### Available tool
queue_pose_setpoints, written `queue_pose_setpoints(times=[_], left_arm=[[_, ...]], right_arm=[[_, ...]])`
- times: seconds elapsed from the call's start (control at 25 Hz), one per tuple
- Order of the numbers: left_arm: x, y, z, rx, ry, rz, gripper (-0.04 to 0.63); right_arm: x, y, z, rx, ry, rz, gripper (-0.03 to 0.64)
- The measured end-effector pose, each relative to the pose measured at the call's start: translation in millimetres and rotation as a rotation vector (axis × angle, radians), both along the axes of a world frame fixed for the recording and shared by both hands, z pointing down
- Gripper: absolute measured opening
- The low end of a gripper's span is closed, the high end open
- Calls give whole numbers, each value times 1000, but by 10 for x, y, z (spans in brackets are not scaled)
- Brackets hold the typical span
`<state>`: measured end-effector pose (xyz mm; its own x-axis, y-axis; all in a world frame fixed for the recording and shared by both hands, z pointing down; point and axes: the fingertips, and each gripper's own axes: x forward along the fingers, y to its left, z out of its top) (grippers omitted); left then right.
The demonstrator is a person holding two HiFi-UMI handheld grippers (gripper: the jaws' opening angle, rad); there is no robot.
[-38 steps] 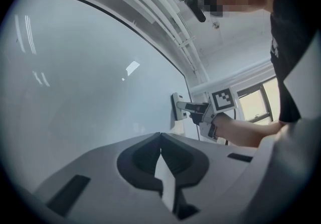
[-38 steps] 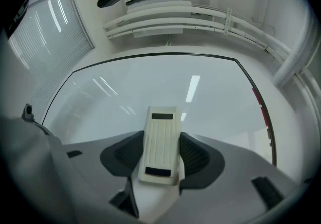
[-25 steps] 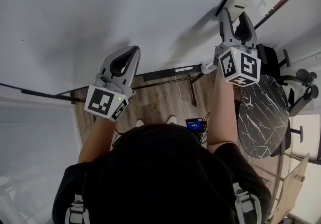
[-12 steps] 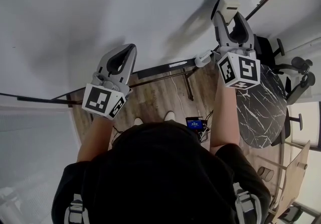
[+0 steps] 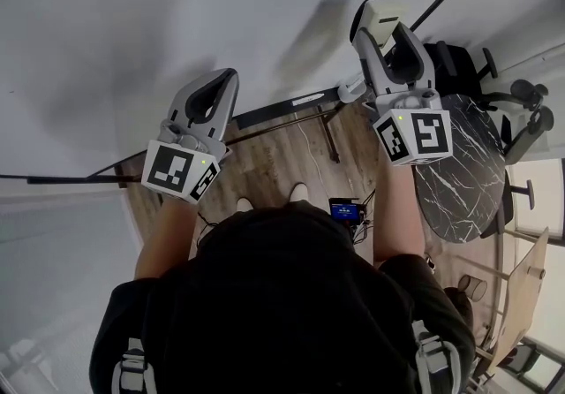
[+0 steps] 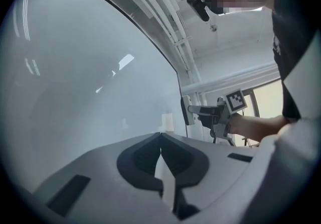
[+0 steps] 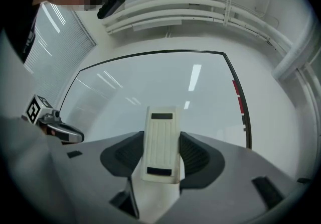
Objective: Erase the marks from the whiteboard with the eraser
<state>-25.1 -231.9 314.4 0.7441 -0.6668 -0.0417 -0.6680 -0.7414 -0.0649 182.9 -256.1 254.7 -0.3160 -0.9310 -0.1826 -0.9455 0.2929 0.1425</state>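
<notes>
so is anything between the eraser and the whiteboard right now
Nothing visible does. The right gripper grips the eraser, and only bare whiteboard lies ahead of it. The left gripper, shut and empty, is off to the side, clear of that path.

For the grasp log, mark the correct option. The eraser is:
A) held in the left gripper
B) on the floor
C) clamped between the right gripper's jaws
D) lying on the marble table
C: the right gripper view shows the white eraser between the jaws of the right gripper; the left gripper is shut on nothing.
</notes>
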Motion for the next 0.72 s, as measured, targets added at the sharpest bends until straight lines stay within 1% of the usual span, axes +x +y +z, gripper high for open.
queue_pose_setpoints(times=[0.24, 0.4, 0.6, 0.72], left_arm=[[50, 24, 54, -3, 3, 33, 5], [73, 54, 105, -1, 0, 57, 5], [103, 120, 178, -5, -10, 86, 5], [11, 241, 316, -5, -4, 102, 5]], right_arm=[[-165, 172, 198, -11, -27, -62, 224], [-295, 280, 357, -20, -18, -100, 224], [-430, 408, 544, -53, -32, -154, 224], [-617, 542, 781, -75, -20, -182, 224]])
